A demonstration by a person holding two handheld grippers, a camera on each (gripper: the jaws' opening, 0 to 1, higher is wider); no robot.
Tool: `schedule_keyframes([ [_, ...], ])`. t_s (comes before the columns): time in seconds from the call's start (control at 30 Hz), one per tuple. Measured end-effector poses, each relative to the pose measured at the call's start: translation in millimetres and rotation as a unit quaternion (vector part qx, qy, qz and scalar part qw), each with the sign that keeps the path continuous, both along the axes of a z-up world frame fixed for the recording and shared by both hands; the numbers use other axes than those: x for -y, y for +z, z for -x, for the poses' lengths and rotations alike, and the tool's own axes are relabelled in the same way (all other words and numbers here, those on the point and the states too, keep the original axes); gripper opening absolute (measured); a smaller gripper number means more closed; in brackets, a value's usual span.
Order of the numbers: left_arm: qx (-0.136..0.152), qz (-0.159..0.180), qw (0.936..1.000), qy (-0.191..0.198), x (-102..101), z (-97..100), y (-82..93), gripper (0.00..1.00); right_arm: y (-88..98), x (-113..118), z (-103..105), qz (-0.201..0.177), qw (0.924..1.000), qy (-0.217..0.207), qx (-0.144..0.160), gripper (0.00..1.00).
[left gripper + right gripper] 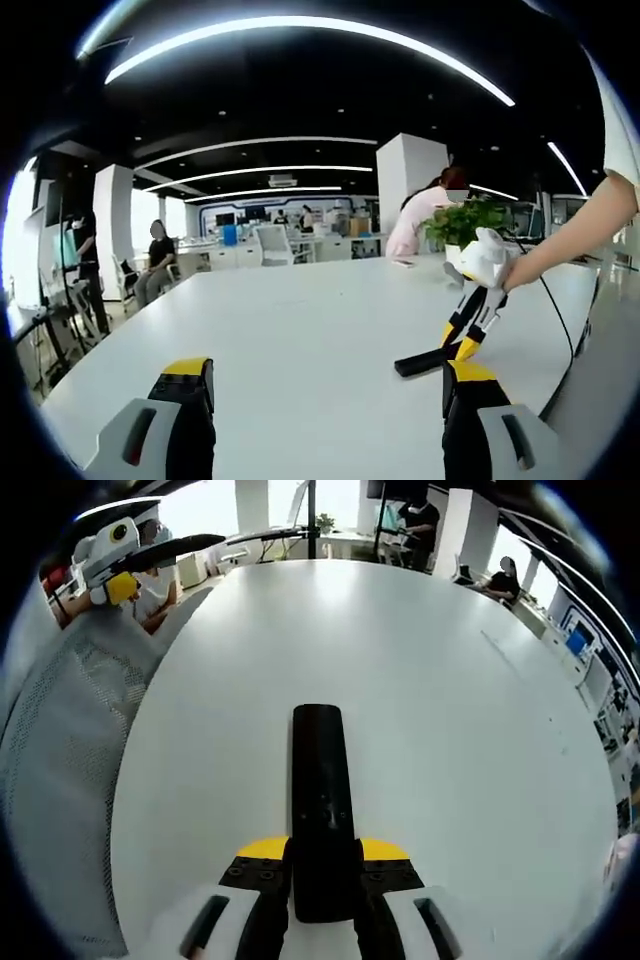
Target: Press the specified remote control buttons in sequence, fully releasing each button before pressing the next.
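- Between the right tongs (322,875), a black remote (321,800) sits clamped at its near end, its long body pointing straight out over the white tabletop (450,730).
- From the left gripper view the same remote (428,359) shows as a dark bar lying low on the tabletop (300,340), held by the right tongs (466,338), which slant down from a person's hand (515,270).
- That grip looks meant to steady the remote so its button face stays up and reachable; I cannot make out any single button.
- Left tongs (325,400) stand open with nothing between the jaws, near the remote but apart from it, seemingly free to do the pressing.
- Seen from the right gripper view, the left tongs (160,545) hang far off at the upper left, above a grey mesh chair back (70,730).
- Around the remote the tabletop is bare; a potted plant (462,222) stands behind the right tongs, and people sit or stand well apart in the office.
- Nothing blocks the way to the remote.
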State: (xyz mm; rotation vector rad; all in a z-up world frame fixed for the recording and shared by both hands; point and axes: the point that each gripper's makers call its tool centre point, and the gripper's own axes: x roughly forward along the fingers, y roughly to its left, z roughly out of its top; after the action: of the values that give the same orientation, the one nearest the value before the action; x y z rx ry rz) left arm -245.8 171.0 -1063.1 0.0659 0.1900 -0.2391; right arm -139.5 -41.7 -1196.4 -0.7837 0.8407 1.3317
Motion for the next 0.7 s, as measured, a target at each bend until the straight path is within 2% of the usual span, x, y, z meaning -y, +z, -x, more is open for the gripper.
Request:
schedule_keyframes([
  [0.23,-0.008,-0.005,0.9999,-0.005,2.0,0.7,-3.1,0.97,-0.7,3.8,-20.3,0.002,1.0,0.007,-0.002,0.22],
  [0.4,-0.012,-0.012,0.9998,-0.006,2.0,1.2,-5.0,0.97,-0.8,7.6,-37.9,0.021,0.9997,0.01,-0.005,0.22],
  [0.7,-0.022,-0.004,0.9997,-0.002,-0.4,1.9,-8.2,0.96,0.2,8.0,-50.5,0.04,0.9991,0.013,-0.008,0.22],
])
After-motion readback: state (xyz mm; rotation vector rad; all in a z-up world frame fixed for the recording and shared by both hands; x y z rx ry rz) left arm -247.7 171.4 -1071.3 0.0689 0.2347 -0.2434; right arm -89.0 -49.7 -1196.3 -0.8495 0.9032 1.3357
